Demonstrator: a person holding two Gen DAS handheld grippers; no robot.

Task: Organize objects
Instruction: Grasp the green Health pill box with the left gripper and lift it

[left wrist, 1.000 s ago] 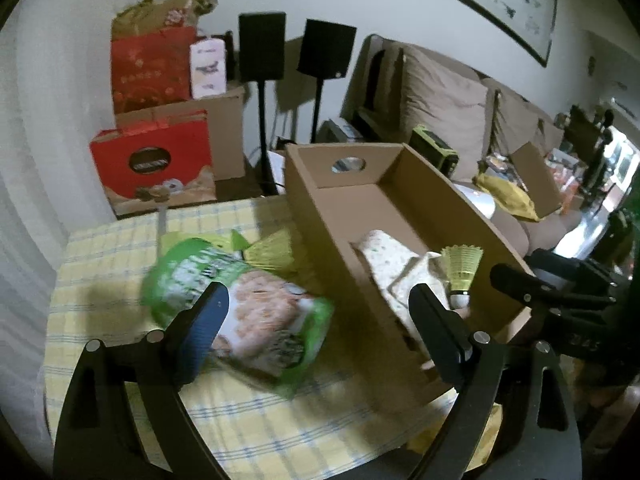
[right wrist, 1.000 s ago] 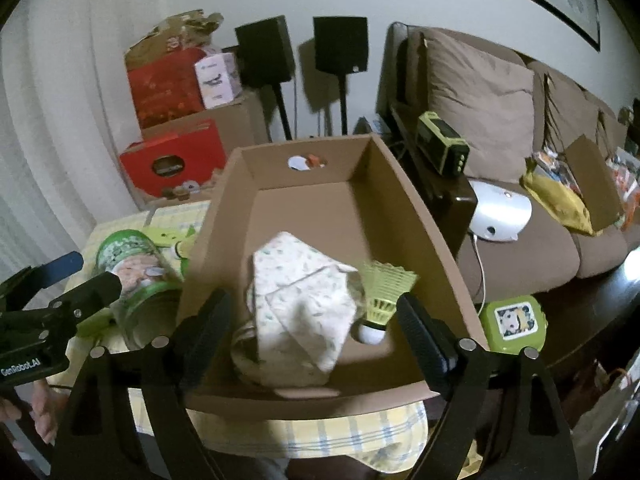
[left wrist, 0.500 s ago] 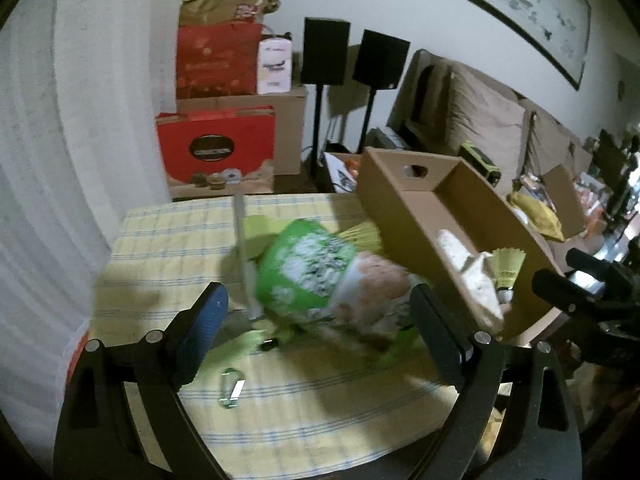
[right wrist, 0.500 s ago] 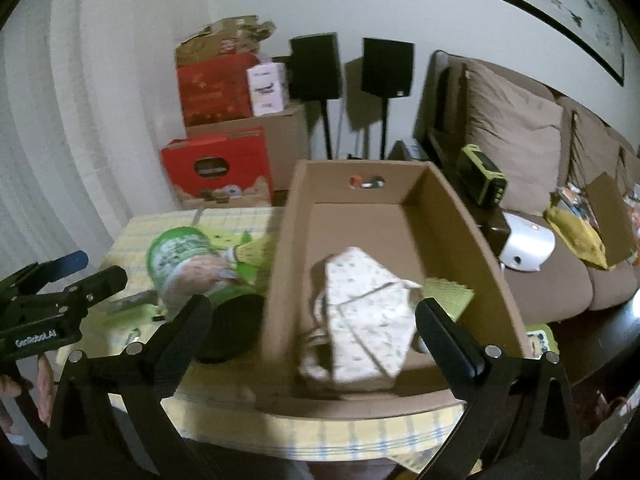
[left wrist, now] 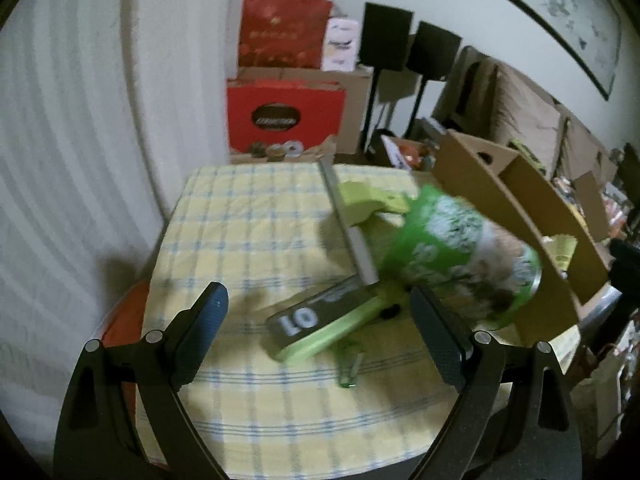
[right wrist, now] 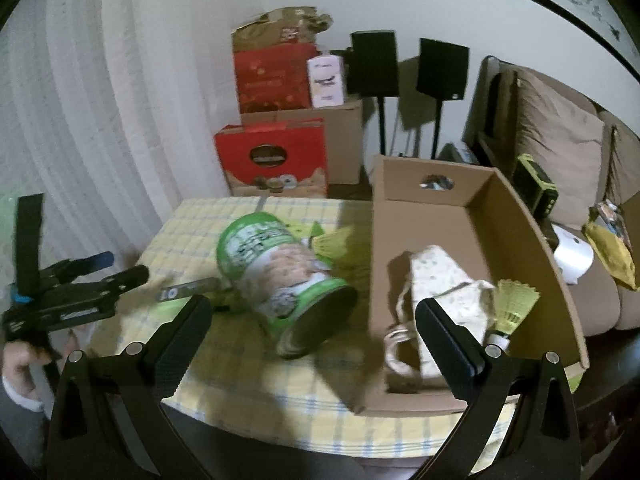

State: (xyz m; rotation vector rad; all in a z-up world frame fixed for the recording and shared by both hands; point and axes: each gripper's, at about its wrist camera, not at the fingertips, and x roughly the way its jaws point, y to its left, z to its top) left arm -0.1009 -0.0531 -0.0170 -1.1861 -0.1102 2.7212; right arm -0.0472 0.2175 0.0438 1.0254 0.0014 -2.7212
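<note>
Green canister [right wrist: 280, 280] lies on its side mid-table, just beside the cardboard box [right wrist: 532, 248], likely awaiting packing | left gripper [left wrist: 316, 328] spread wide, holding nothing | right gripper [right wrist: 312, 336] likewise released | box holds cloth pouch [right wrist: 440, 280], shuttlecock [right wrist: 512, 304] | flat green package [left wrist: 316, 320] reads "10"; canister label blurred.

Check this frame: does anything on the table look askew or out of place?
Yes. The green-labelled cylindrical can lies tipped on its side on the yellow checked tablecloth, open end toward the camera, beside the brown cardboard box rather than in it. Nothing looks spilled.
</note>
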